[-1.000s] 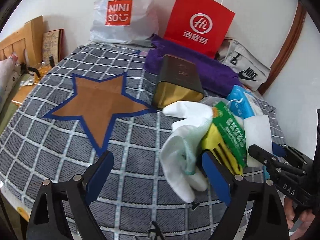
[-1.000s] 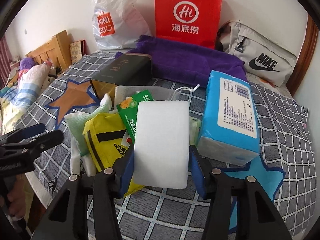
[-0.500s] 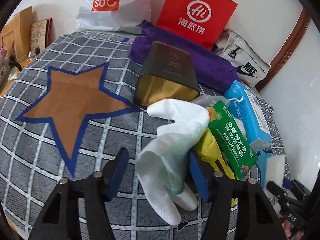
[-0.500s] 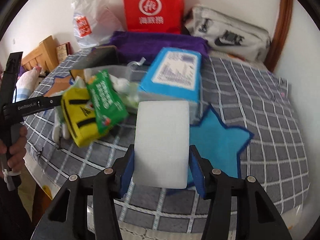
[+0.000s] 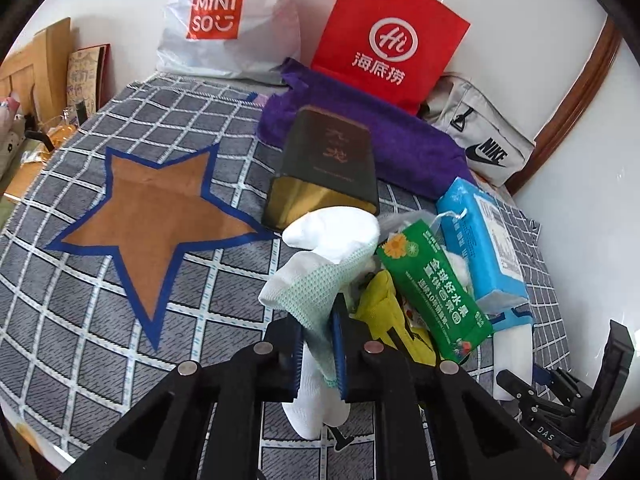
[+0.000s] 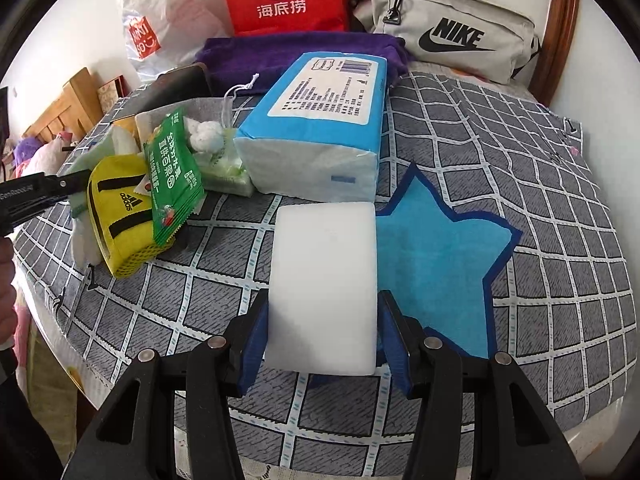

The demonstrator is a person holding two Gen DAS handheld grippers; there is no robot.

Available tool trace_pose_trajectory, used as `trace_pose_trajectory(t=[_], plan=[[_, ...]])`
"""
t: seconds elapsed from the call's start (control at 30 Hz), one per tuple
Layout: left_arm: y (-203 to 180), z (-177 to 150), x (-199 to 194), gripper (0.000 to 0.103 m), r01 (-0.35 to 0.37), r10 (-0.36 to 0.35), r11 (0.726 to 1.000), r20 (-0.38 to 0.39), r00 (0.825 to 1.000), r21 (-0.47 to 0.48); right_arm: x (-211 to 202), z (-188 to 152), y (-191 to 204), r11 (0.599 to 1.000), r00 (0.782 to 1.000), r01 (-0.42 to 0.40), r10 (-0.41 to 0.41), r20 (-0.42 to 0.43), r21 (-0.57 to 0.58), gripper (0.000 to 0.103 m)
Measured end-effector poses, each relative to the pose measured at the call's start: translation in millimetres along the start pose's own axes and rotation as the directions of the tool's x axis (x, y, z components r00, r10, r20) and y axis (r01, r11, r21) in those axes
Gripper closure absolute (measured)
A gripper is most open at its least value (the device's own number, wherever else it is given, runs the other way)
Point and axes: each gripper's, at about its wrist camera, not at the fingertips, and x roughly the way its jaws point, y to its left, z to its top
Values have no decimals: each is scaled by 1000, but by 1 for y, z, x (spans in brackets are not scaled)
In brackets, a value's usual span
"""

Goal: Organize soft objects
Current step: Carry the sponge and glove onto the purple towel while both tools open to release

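Note:
My left gripper point(image 5: 318, 354) is shut on a white and pale green glove point(image 5: 320, 264) at the left edge of a pile of soft things. My right gripper point(image 6: 323, 338) is shut on a white sponge block point(image 6: 324, 288), held over the checked cloth beside a blue star patch point(image 6: 436, 264). The pile holds a yellow Adidas pouch point(image 6: 116, 216), a green packet point(image 6: 172, 176), a bag of cotton balls point(image 6: 208, 136) and a blue tissue pack point(image 6: 320, 128). The sponge also shows in the left wrist view point(image 5: 514, 356).
A dark and gold box point(image 5: 326, 172) lies behind the pile, with an orange star patch point(image 5: 156, 216) to its left. At the back stand a purple towel point(image 5: 400, 144), a red paper bag point(image 5: 388, 36), a Miniso bag point(image 5: 224, 20) and a grey Nike bag point(image 6: 452, 28).
My left gripper moved in and closed on the glove. My right gripper carried the sponge off the pile, to the right, down beside the blue star.

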Motion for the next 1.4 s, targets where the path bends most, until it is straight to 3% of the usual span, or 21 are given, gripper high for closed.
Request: trace_pose_trajectory(t=[0.23,0.67,1.07,1.4], plan=[[4,6,-33,91,-32,32,999,44,999,-4,-18,7,-2,1000,999,-3,3,37,14,52],[-8,23,-84,91,-29,28,1000,121,992,4,-63,31,-6,1000,992,-7,4,125,25,52],[-28,56,-84,91,-33,29,999,133,991,29,-74,84,-12,999,986,-31,24,168,37,52],[-39,102,-58,91,-22,15,998,133,991,53,-59,136,-15,998,982,-52,45,184,35,52]])
